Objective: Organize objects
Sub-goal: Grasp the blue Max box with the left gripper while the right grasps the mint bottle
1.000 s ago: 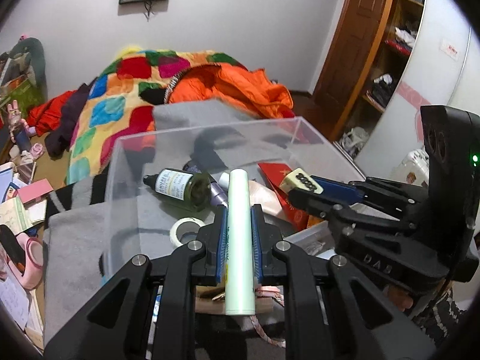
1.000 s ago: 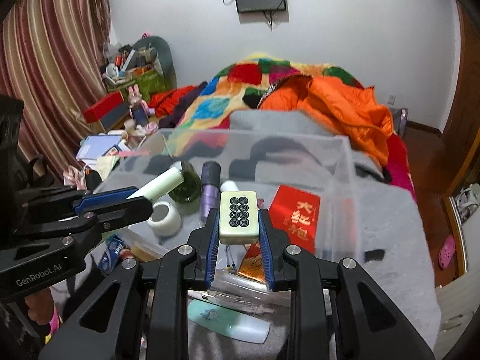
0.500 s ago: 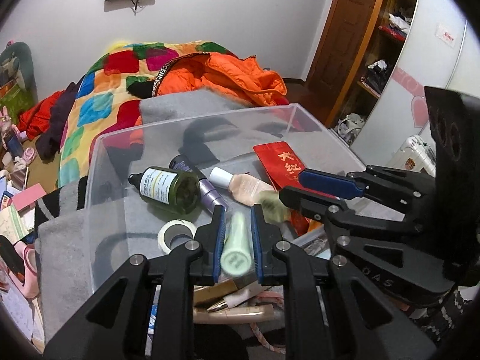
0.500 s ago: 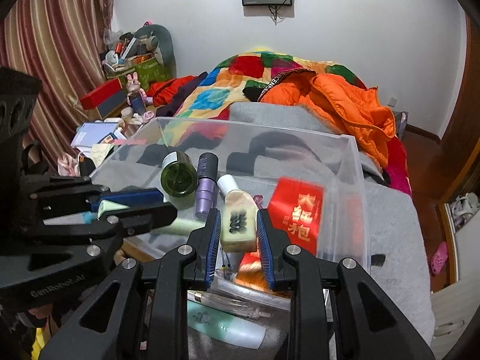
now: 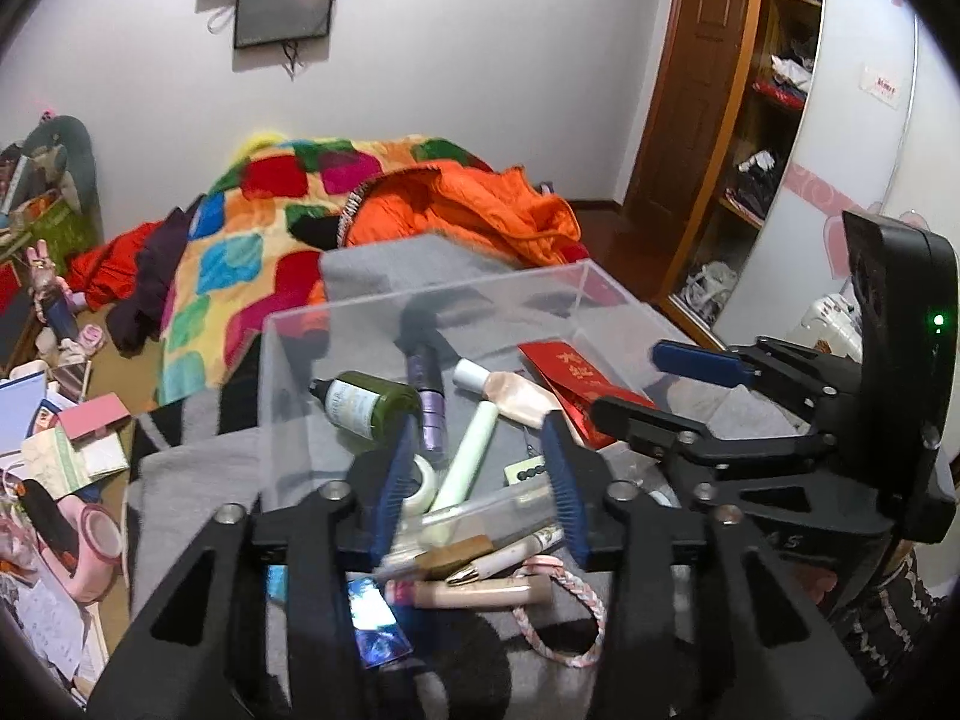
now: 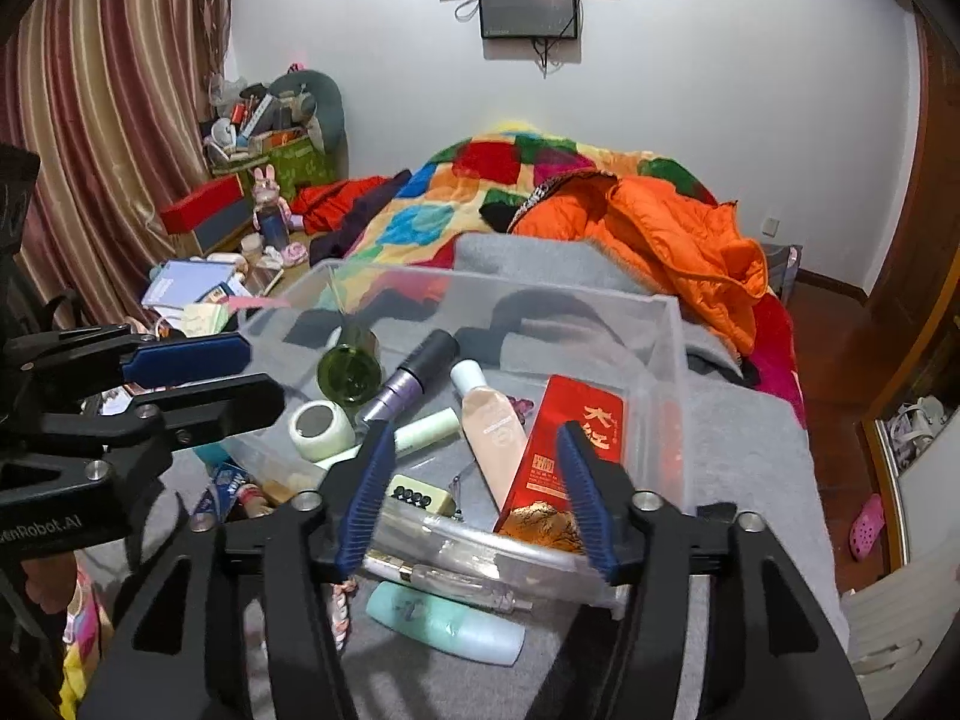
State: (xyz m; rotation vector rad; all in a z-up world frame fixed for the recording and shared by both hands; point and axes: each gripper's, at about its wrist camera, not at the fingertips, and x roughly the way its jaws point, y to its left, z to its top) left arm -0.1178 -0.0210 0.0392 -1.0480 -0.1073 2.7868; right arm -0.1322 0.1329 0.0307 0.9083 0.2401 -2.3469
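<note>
A clear plastic bin [image 5: 420, 300] [image 6: 666, 360] stands on a grey blanket. In it lie a pale green tube [image 5: 471, 456] [image 6: 423, 429], a mahjong tile [image 5: 525, 471] [image 6: 420, 498], a green bottle [image 5: 360, 402] [image 6: 348, 366], a purple tube [image 5: 427, 396] [image 6: 414, 375], a beige bottle [image 5: 510, 390] [image 6: 489, 426], a tape roll [image 5: 420, 480] [image 6: 318, 429] and a red packet [image 5: 576, 378] [image 6: 576, 438]. My left gripper [image 5: 480, 474] is open and empty over the bin's near edge. My right gripper [image 6: 471, 480] is open and empty beside it.
Loose cosmetics [image 5: 468, 576], a braided cord [image 5: 558, 618] and a mint tube [image 6: 444, 630] lie on the blanket [image 6: 750, 450] in front of the bin. A bed with a colourful quilt [image 6: 480, 192] and orange jacket [image 6: 672, 240] lies behind. Clutter [image 5: 54, 450] sits at left.
Both grippers opened. The pale green tube dropped from my left gripper into the bin, and the mahjong tile dropped from my right gripper into the bin.
</note>
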